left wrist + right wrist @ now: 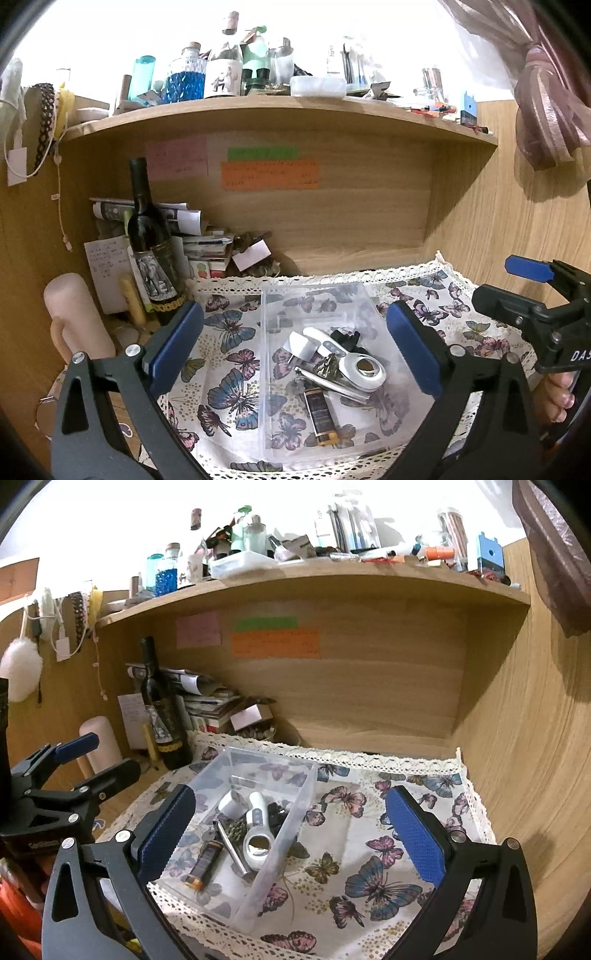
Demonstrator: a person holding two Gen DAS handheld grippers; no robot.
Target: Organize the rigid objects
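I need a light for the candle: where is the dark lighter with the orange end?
The lighter lies in the clear plastic bin on the butterfly cloth, at its near left, beside the metal rod.

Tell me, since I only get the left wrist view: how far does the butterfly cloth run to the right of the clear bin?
Observer: The butterfly cloth carries on well past the clear bin, up to the wooden side wall.
Operator: Anything lying on that stretch?
Observer: Nothing; the right claw hangs open over it, holding nothing.
Operator: And my left claw?
Observer: The left claw shows at the far left, beside the wine bottle, open and holding nothing.
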